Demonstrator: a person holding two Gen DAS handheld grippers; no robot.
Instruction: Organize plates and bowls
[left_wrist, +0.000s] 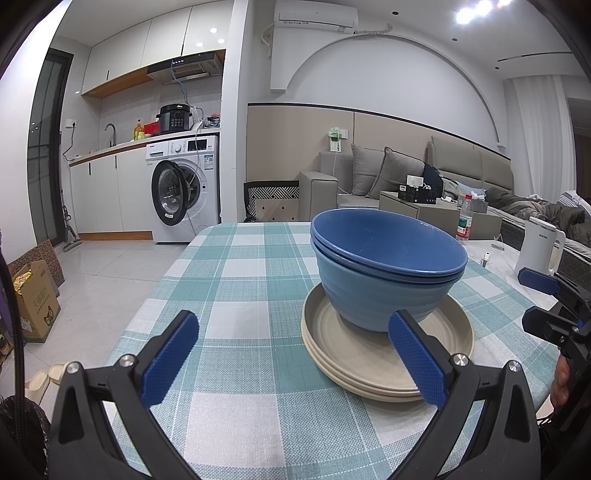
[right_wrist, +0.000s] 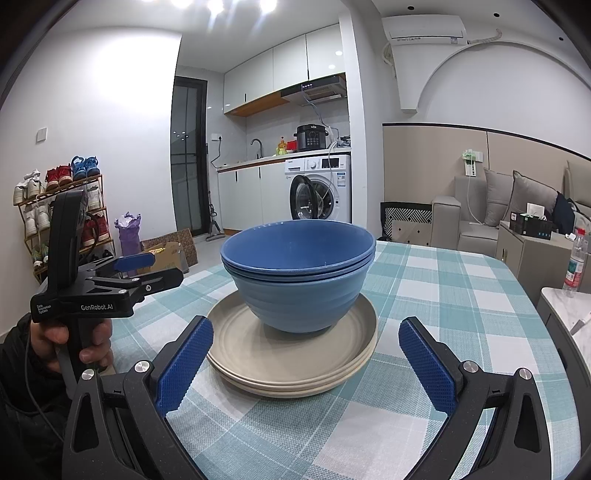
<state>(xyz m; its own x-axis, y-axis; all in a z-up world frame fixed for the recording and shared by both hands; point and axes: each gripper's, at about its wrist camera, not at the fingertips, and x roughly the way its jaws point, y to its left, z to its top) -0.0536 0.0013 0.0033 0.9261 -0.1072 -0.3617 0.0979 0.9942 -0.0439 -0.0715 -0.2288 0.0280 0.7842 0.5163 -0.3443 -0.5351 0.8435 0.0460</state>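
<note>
A small flat, kitchen counter and washing machine (left_wrist: 186, 188) at the back, sofa (left_wrist: 373, 177) to one side. In front stands a table under a teal-and-white checked tablecloth (left_wrist: 236, 280).

On the cloth, near the middle of the table, sits one pile: beige plates (right_wrist: 291, 354), at least two by the edges showing, and on top of them two blue bowls (right_wrist: 299, 273) nested one inside the other. The pile looks level and centred. Nothing else lies on the cloth near it.

The left gripper (left_wrist: 291, 358) hovers low over the near edge of the table, jaws wide apart and empty; its right finger overlaps the plate rim in the picture, though whether it touches cannot be told. The right gripper (right_wrist: 304, 363) faces the pile from the near side, jaws also wide apart and empty, the plates lying between its fingers in view. The person's left hand (right_wrist: 74, 339) grips the left tool's handle.

Judgement on handling: the matte finish and thin walls suggest light, stiff plastic or fibre ware, unlikely to shatter, but smooth enough to slide on one another. The nested bowls may stick together or lift as a pair. The best hold appears to be a pinch across a bowl rim, one finger inside and one outside. The plates offer only a shallow raised lip, so a hold there would be slighter and the lower plate may shift.
</note>
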